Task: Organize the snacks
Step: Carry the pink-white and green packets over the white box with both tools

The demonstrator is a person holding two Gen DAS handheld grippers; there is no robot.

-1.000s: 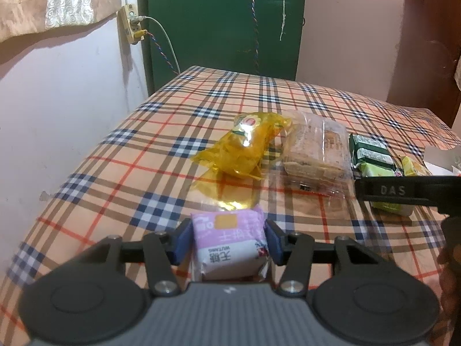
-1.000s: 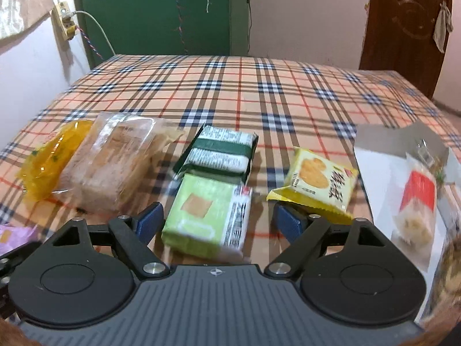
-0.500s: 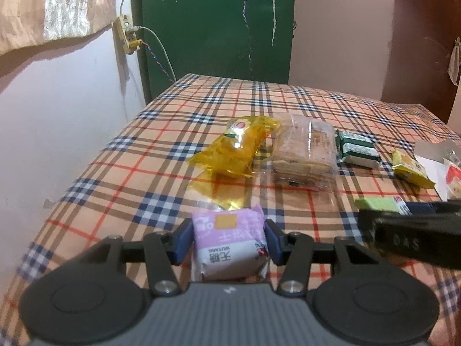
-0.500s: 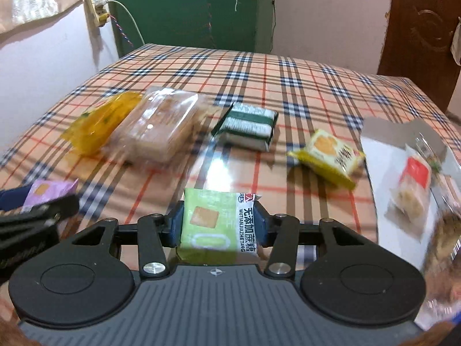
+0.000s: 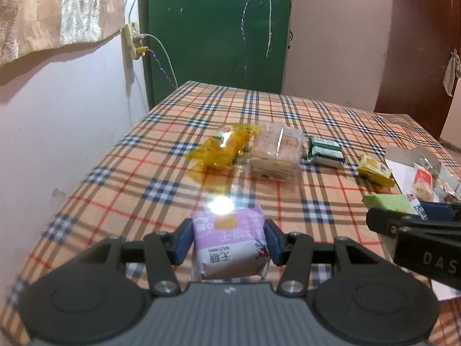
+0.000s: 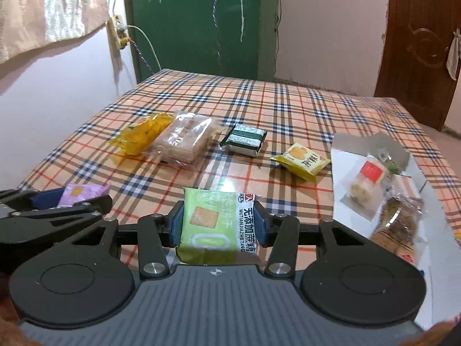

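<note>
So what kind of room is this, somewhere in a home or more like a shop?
Most likely a room in a home. The snacks lie on a checked cloth, a curtain hangs on the left wall beside a wall socket with a cable plugged in, and a wooden door stands at the right.

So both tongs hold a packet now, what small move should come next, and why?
Probably carry the green packet, clamped in the right tongs, rightward to the white box, where other snacks already lie. The box sits on that side, nearer the right tongs than the left tongs holding the purple packet.
</note>
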